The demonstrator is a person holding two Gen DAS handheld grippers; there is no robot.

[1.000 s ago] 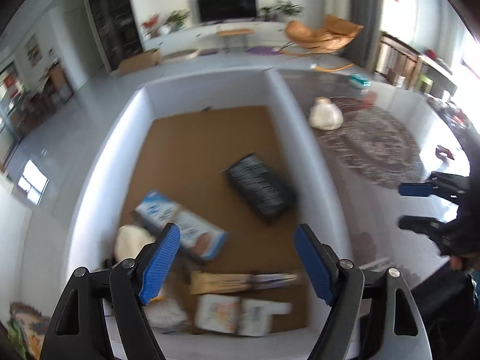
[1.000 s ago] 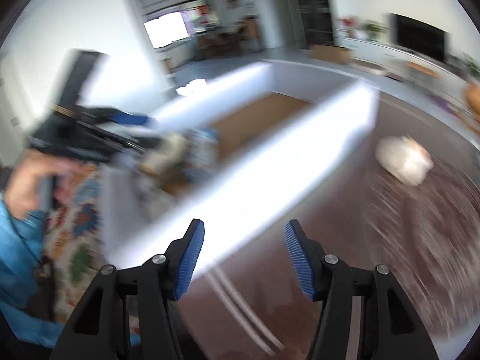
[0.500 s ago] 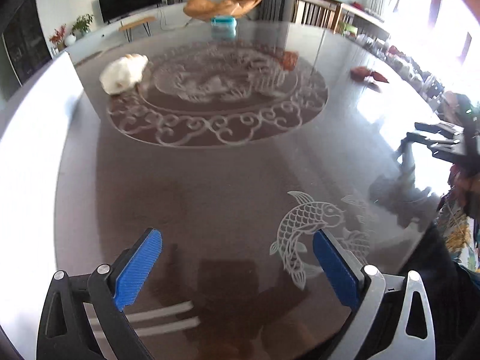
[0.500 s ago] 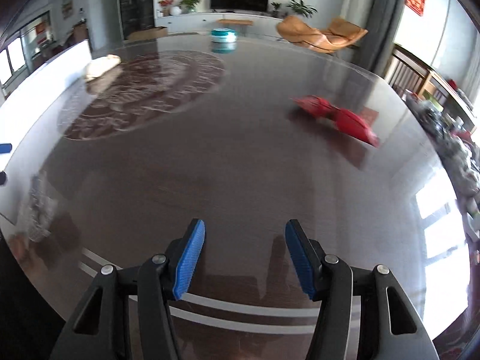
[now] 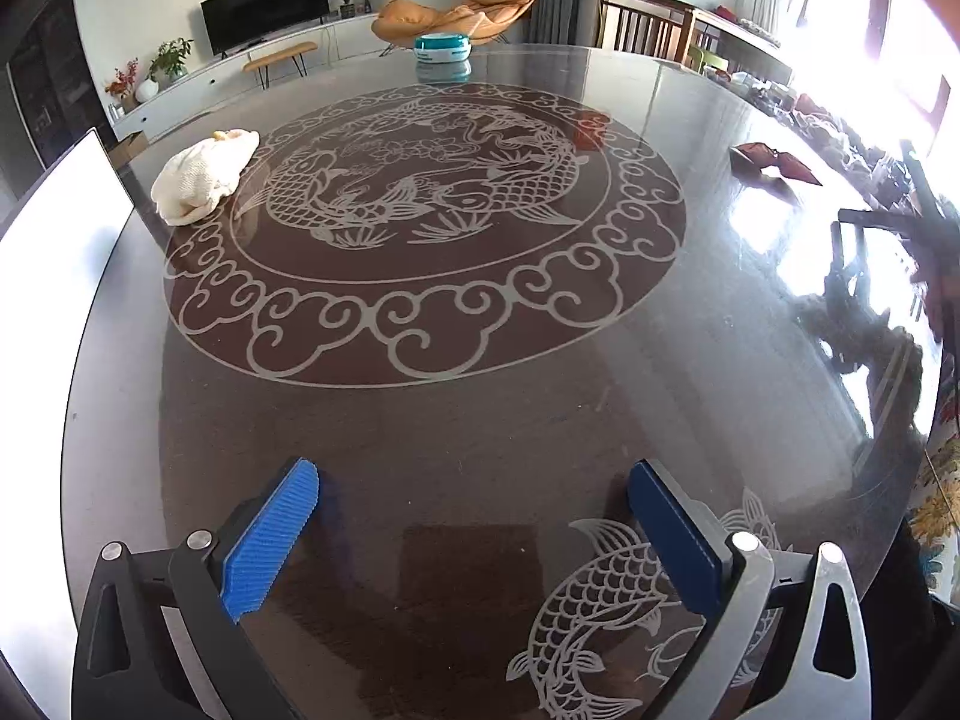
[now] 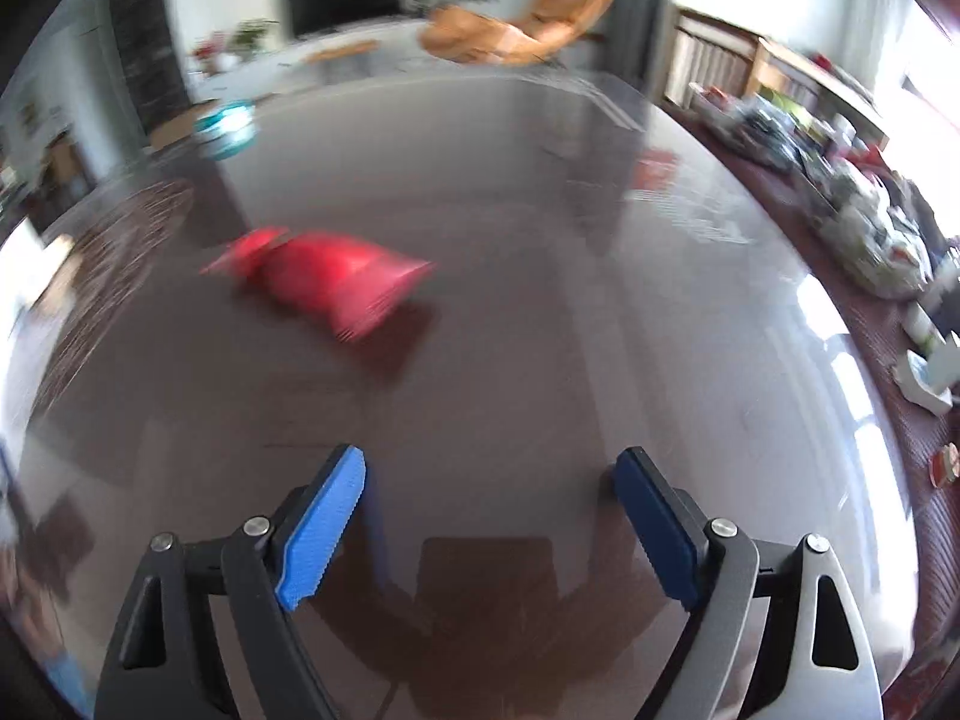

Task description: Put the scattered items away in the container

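On the table: we see a dark glass top (image 5: 480,420) with etched fish and cloud scrolls.
Left gripper: ours (image 5: 474,516) hangs over the near part of the table, jaws spread wide, nothing between the blue pads (image 5: 270,540).
Right gripper: ours (image 6: 486,510) points down at bare table; its jaws are opening, with nothing between them.
Red bag: we see it (image 6: 324,282) lying on the table ahead and left of the right gripper, well apart from it, blurred; in the left view it (image 5: 774,162) sits far right.
White cloth: it (image 5: 201,177) lies at the left edge of the fish roundel.
Teal tub: it (image 5: 443,48) stands at the far rim.
Container: we see only a white wall (image 5: 54,228) at the left edge of the left view, beside the table.
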